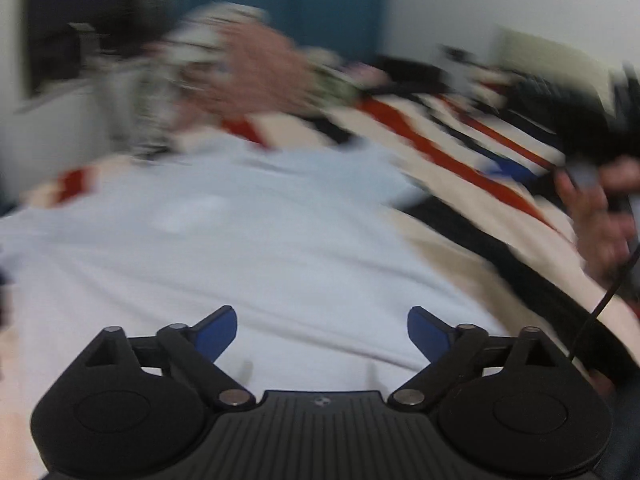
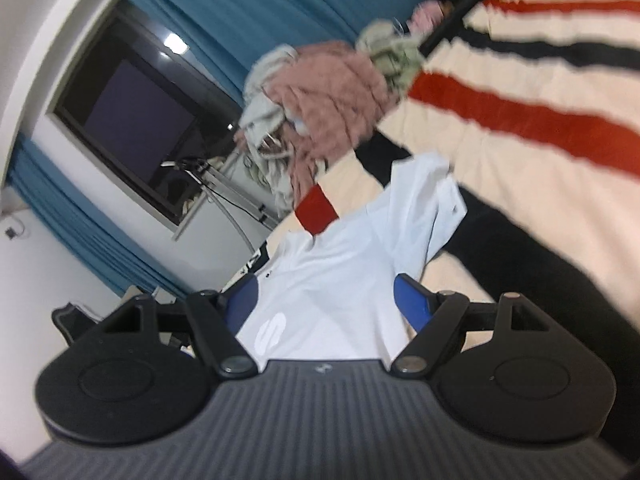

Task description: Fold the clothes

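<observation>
A white shirt [image 1: 240, 248] lies spread on a bed covered by a cream blanket [image 1: 440, 152] with red, black and blue stripes. My left gripper [image 1: 322, 332] hovers over the shirt's near part, open, with nothing pinched between its blue pads; this view is blurred. In the right wrist view, which is rolled sideways, the shirt [image 2: 340, 272] with a sleeve folded in runs between the fingers of my right gripper [image 2: 326, 300]. Its jaws stand wide and its pads do not press the cloth. A hand [image 1: 600, 216] holds a dark handle at the right edge.
A heap of pink and grey-green clothes [image 2: 332, 96] sits at the blanket's [image 2: 520, 120] far end, also blurred in the left view as the clothes heap [image 1: 248, 76]. Teal curtains [image 2: 260, 0] and a dark window [image 2: 132, 128] stand beyond the bed. A black cable [image 1: 600, 308] hangs at the right.
</observation>
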